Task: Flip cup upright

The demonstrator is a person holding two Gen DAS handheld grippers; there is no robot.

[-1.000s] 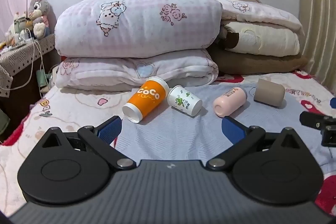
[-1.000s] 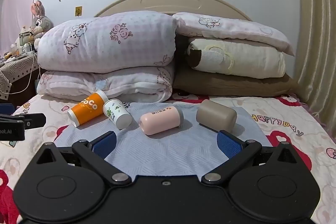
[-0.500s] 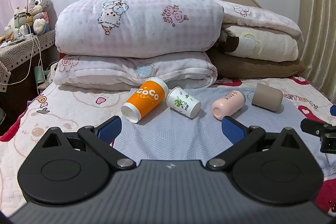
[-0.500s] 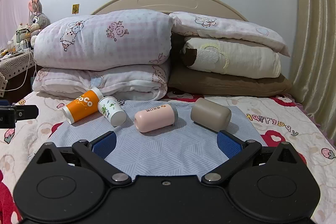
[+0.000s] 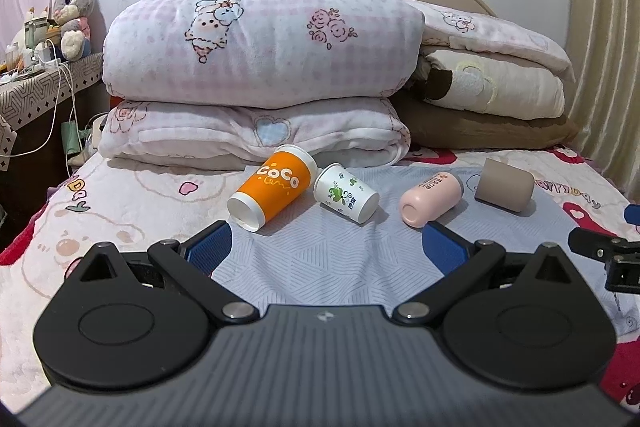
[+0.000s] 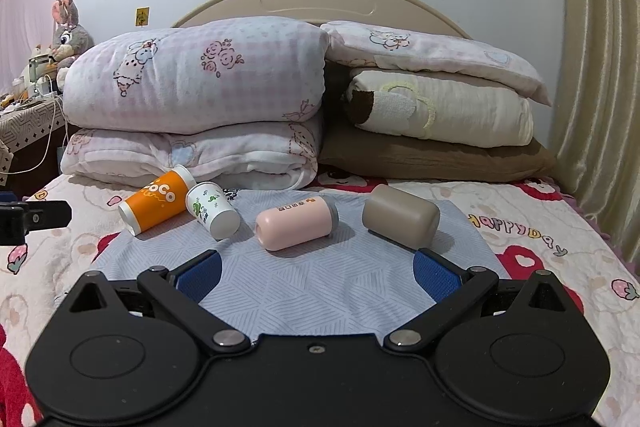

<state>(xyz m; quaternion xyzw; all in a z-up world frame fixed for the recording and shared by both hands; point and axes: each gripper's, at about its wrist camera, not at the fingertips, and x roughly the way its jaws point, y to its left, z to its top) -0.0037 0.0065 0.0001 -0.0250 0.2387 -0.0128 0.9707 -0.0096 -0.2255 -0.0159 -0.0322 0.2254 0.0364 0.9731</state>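
Several cups lie on their sides on a grey-blue cloth (image 5: 320,259) on the bed: an orange "CoCo" cup (image 5: 272,193) (image 6: 158,200), a small white cup with green print (image 5: 346,193) (image 6: 211,210), a pink cup (image 5: 430,199) (image 6: 296,223) and a taupe cup (image 5: 505,185) (image 6: 400,217). My left gripper (image 5: 326,247) is open and empty, short of the orange and white cups. My right gripper (image 6: 316,273) is open and empty, short of the pink and taupe cups. Each gripper shows at the edge of the other's view.
Folded pink quilts (image 5: 260,75) and stacked pillows (image 6: 436,107) sit right behind the cups against the headboard. A bedside table (image 5: 36,87) with cables and a plush rabbit (image 5: 74,3) stands at the left. Curtains (image 6: 596,87) hang at the right.
Both grippers have risen and drawn back slightly, so the cups sit a little lower and farther off in both views. The cups have not moved and both grippers stay open.
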